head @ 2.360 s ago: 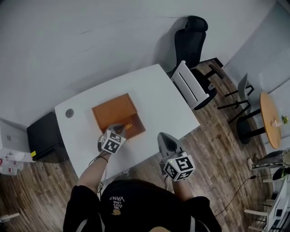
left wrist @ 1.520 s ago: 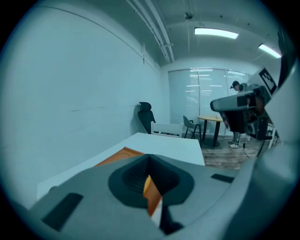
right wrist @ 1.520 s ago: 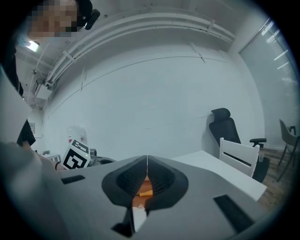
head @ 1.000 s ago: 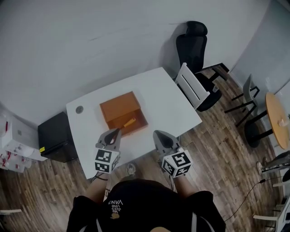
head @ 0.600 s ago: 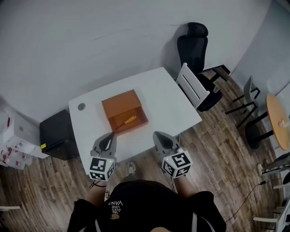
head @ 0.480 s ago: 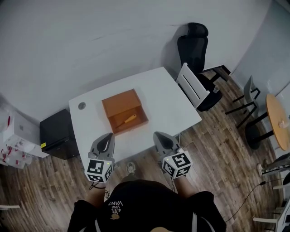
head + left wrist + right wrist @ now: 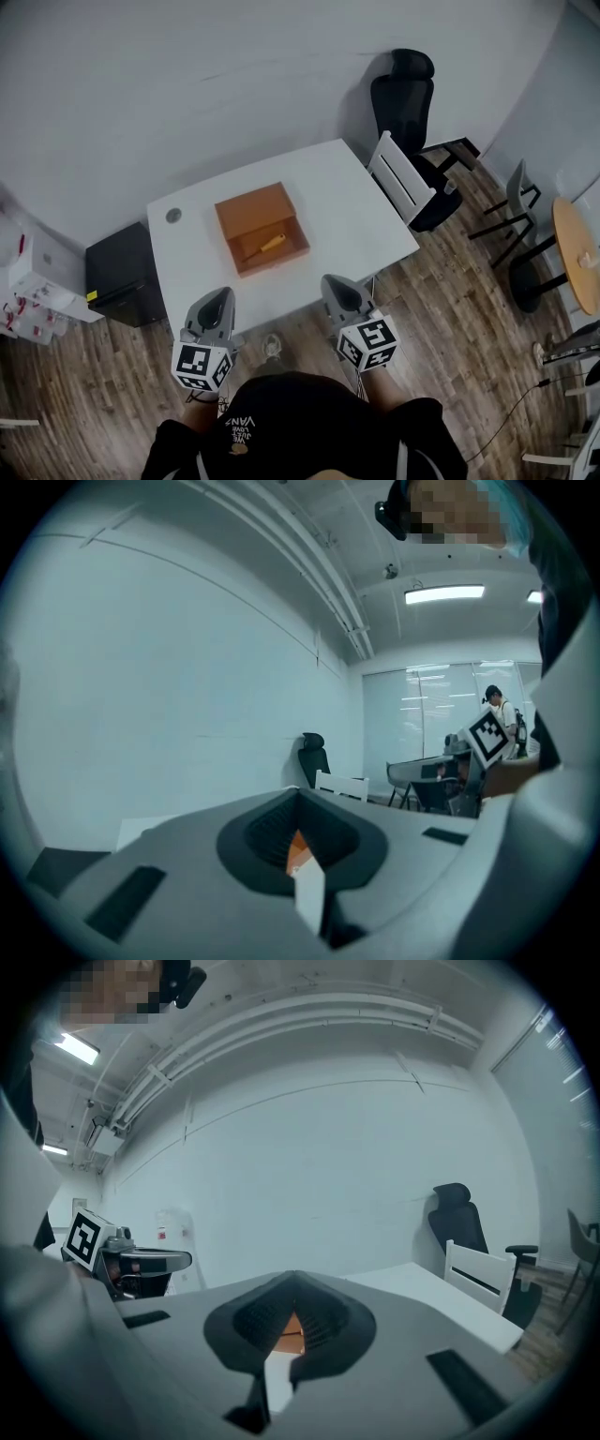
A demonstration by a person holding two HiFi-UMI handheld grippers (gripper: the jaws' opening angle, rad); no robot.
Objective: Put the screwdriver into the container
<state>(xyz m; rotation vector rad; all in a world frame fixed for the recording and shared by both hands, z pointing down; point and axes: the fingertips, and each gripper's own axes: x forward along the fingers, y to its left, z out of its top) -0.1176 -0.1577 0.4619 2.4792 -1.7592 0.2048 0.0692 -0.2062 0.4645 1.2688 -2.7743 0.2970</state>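
Note:
An orange open-topped container point(image 7: 246, 211) stands on the white table point(image 7: 347, 206). Inside it, near its front wall, lies the screwdriver point(image 7: 263, 247) with its orange handle. Both grippers hang below the table's near edge, well back from the container. My left gripper point(image 7: 218, 296) is shut with nothing in it. My right gripper point(image 7: 337, 283) is shut and empty too. Through the closed jaws in the left gripper view point(image 7: 300, 850) and the right gripper view point(image 7: 291, 1321), a sliver of the orange container shows.
A black cabinet point(image 7: 117, 277) stands left of the table, white boxes point(image 7: 42, 281) beyond it. A white chair point(image 7: 398, 178) and a black office chair point(image 7: 403, 94) sit at the table's right end. A round wooden table point(image 7: 577, 253) is far right. The floor is wood.
My left gripper has let go of the screwdriver in the container and drawn back to below the table's near edge. The right gripper has barely moved.

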